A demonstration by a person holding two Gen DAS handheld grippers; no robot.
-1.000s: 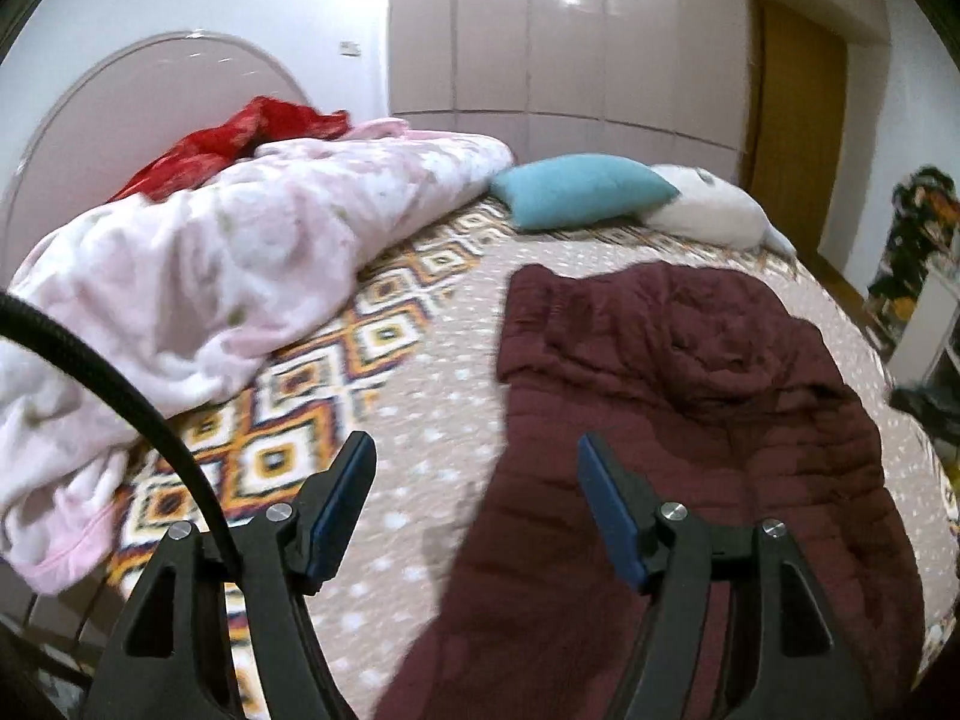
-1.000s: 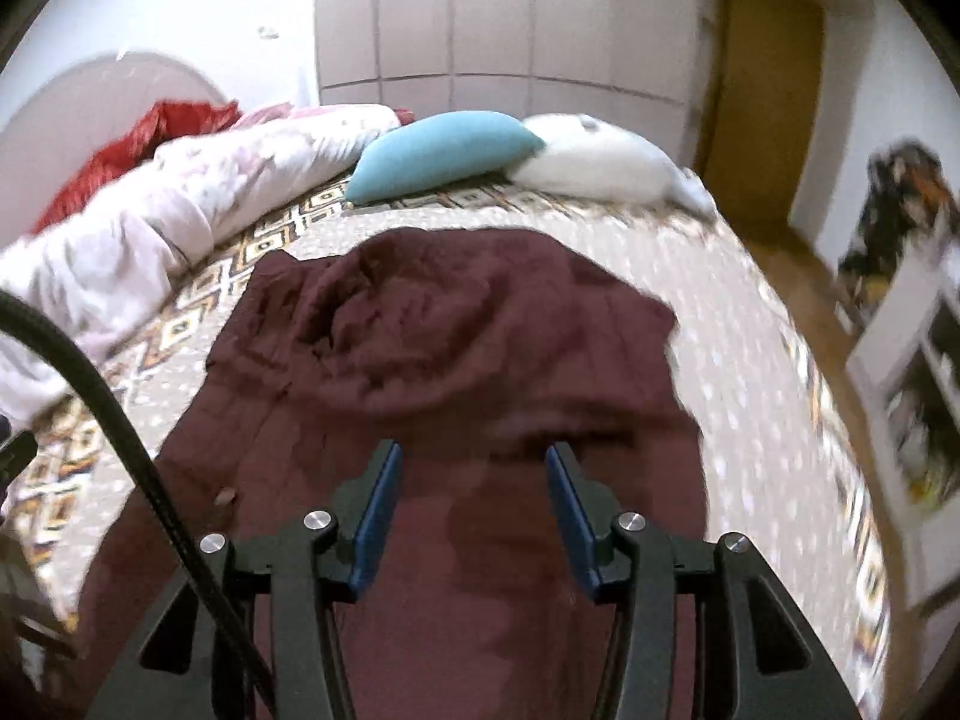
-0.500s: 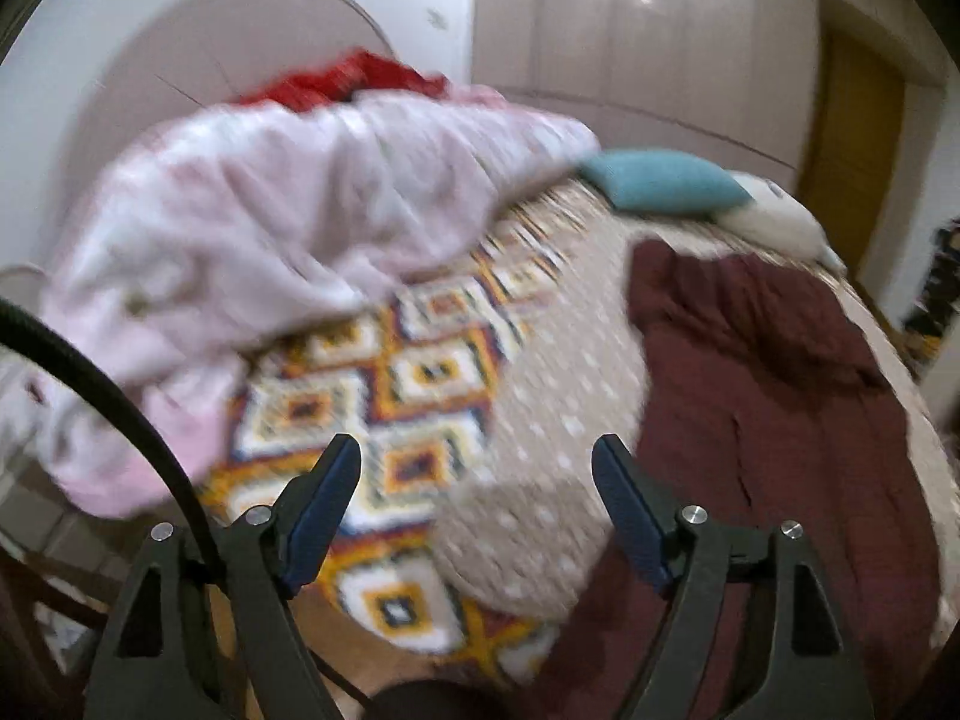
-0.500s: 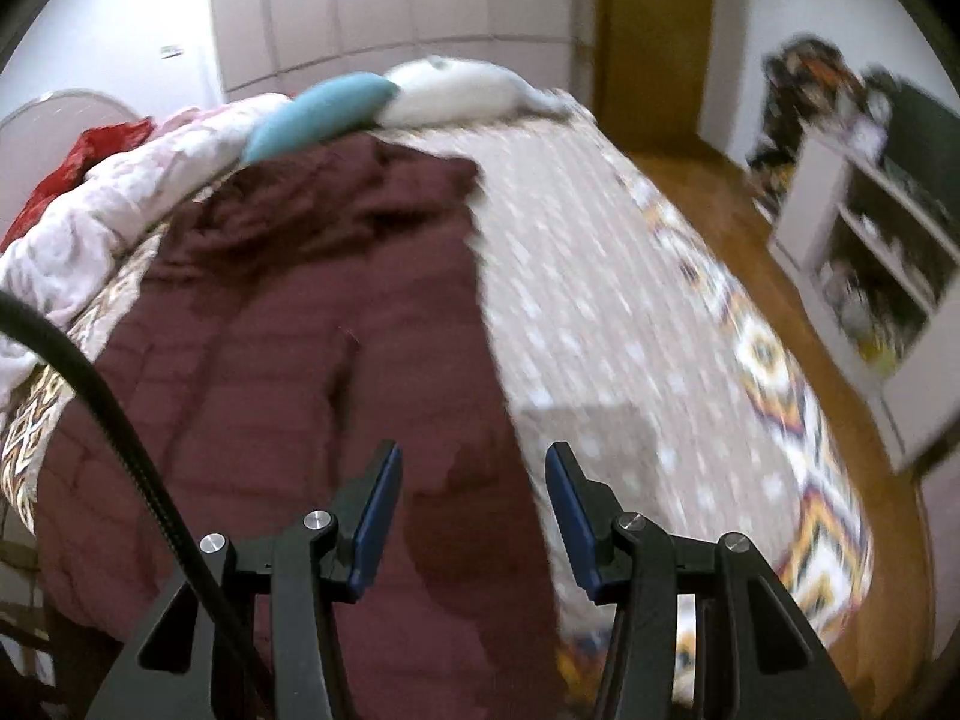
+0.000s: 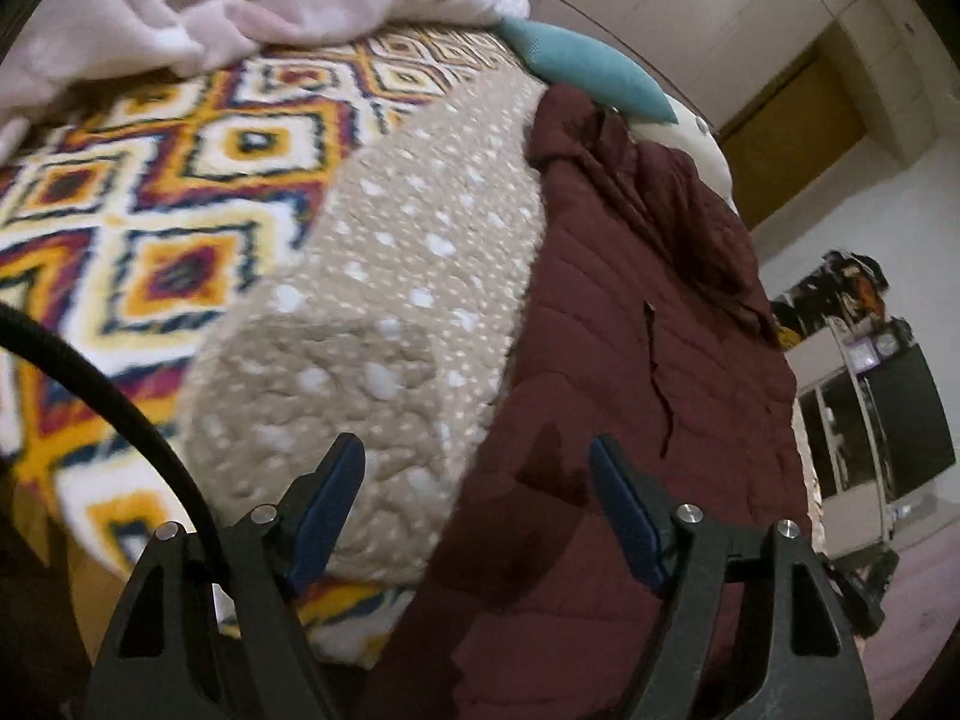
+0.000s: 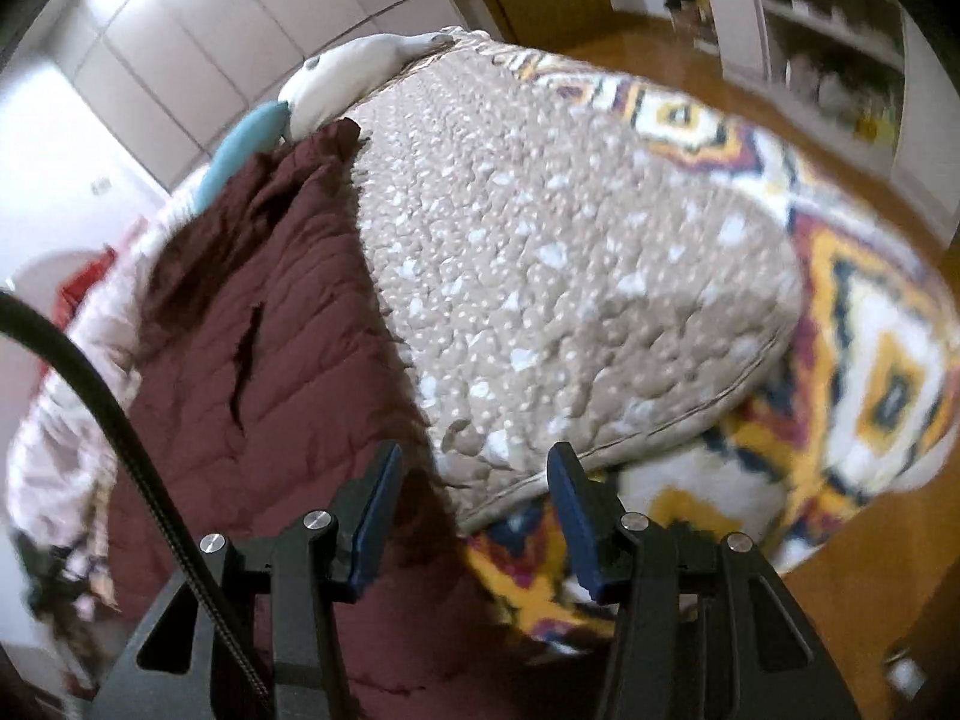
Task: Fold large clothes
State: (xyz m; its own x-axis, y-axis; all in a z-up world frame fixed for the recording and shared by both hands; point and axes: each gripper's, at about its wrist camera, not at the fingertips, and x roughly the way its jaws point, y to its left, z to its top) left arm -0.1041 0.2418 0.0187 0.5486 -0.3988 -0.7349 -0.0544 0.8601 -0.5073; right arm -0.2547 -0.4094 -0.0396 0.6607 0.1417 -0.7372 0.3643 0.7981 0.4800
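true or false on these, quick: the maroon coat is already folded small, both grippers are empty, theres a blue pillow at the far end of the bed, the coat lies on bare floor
1. The maroon coat is already folded small. False: it lies spread out along the bed.
2. Both grippers are empty. True: the left gripper and the right gripper hold nothing between their pads.
3. A blue pillow lies at the far end of the bed. True.
4. The coat lies on bare floor. False: it rests on the beige dotted bedspread.
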